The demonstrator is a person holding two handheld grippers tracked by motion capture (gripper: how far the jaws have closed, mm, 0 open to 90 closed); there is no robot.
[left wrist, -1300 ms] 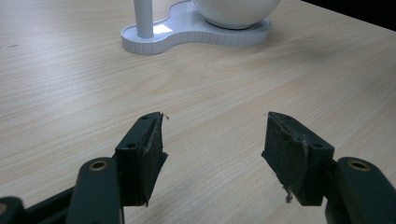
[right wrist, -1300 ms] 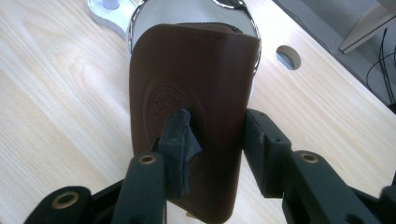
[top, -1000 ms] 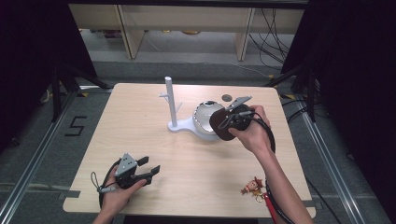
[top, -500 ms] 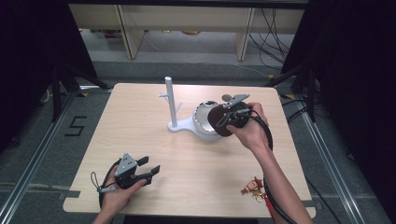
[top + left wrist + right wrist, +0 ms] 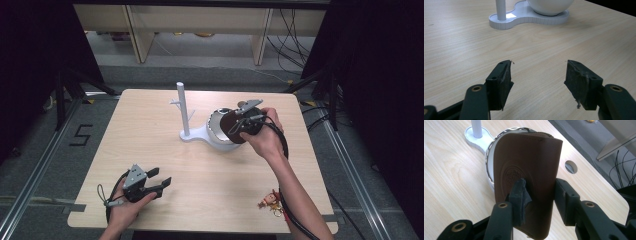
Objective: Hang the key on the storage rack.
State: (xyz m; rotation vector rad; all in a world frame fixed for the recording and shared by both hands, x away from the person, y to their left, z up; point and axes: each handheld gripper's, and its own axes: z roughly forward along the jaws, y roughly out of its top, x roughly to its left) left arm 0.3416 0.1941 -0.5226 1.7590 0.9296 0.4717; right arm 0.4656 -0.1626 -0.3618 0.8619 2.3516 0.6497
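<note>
The right tool [image 5: 539, 195] grips a brown leather pouch [image 5: 524, 175] above the white bowl-shaped stand [image 5: 220, 135] at the table's [image 5: 150, 150] far right. The left tool [image 5: 537, 77] rests open near left.

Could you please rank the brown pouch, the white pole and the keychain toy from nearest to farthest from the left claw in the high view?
1. White pole, straight up the table from the left claw.
2. Keychain toy, along the near edge to the right.
3. Brown pouch, farther right, over the white bowl.

Pole and toy are close to call.
</note>
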